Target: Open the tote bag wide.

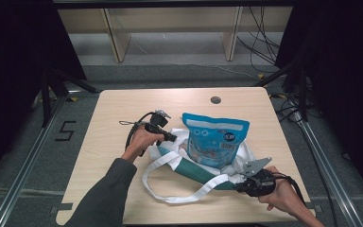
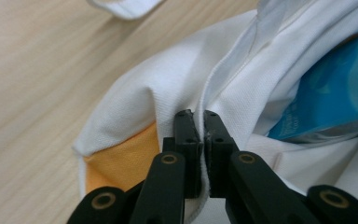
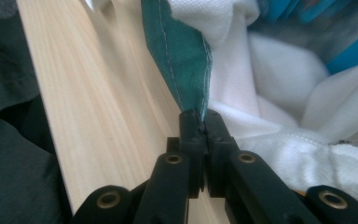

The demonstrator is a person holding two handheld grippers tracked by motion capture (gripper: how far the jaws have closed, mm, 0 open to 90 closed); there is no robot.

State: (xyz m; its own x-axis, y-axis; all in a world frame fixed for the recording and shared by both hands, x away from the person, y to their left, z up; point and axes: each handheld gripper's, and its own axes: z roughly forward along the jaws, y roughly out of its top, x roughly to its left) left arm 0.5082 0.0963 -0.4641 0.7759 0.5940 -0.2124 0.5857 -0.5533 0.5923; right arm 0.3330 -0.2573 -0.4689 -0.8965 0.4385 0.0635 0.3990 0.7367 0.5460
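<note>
A white and green cloth bag point(image 1: 194, 171) lies open in the middle of the wooden table point(image 1: 118, 113). A blue snack pouch point(image 1: 215, 139) stands upright inside it. My left gripper point(image 1: 172, 137) is at the bag's left side, shut on the white rim point(image 2: 135, 102) beside an orange patch point(image 2: 121, 161), with the pouch point(image 2: 335, 93) just behind. My right gripper point(image 1: 240, 187) is at the bag's front right corner. In the right gripper view its jaws point(image 3: 199, 114) are shut on the bag's green edge point(image 3: 177, 46). A white strap point(image 1: 170, 196) loops toward the table's front edge.
A round cable hole point(image 1: 215, 100) sits near the table's far edge. Behind the table are wooden shelf legs point(image 1: 116, 40) and loose cables point(image 1: 260, 45) on the floor. Black stands point(image 1: 47, 90) flank both sides. My right hand is close to the table's front right corner.
</note>
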